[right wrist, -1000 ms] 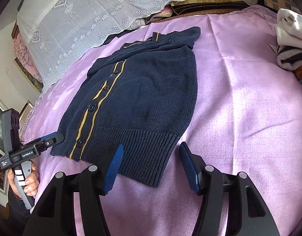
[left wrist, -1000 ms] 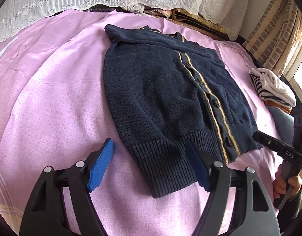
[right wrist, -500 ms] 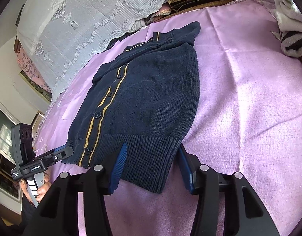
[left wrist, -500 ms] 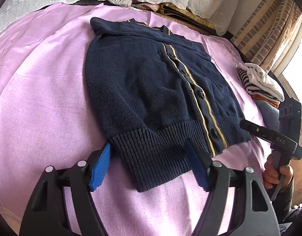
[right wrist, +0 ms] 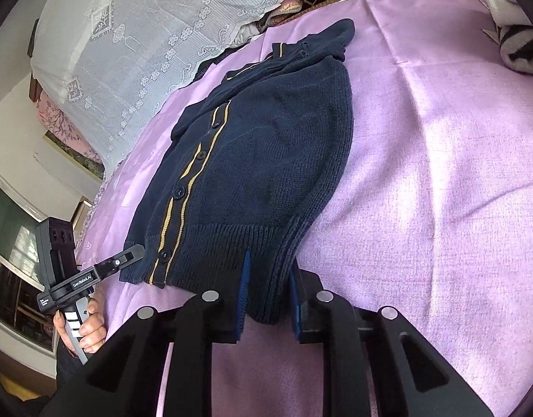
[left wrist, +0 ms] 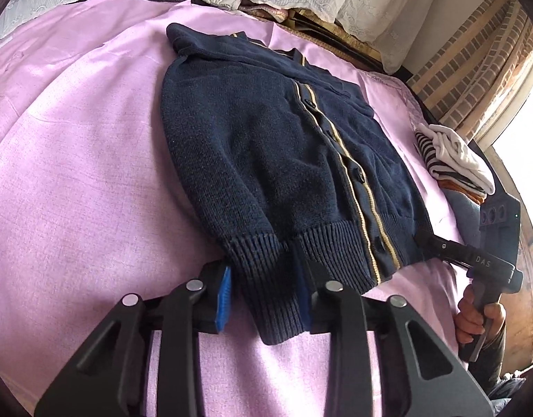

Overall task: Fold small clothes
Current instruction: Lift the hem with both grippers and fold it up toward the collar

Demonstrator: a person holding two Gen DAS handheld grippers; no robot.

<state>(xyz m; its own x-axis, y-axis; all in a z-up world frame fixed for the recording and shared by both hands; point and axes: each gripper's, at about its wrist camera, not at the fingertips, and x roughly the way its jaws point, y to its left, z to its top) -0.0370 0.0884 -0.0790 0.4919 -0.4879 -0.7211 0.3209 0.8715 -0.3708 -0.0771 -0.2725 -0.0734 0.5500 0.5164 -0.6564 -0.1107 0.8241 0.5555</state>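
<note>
While both sets of jaws have just been closing on the ribbed hem, the left gripper (left wrist: 264,295) pinches one bottom corner of the navy cardigan (left wrist: 276,146) and the right gripper (right wrist: 268,300) the other. From that hem the garment's long axis runs straight away toward its collar, flat on the pink bedsheet (left wrist: 75,173). Bare sheet flanks both sides; folded clothes (left wrist: 454,153) sit well off right, lace-covered pillows (right wrist: 144,34) beyond.
</note>
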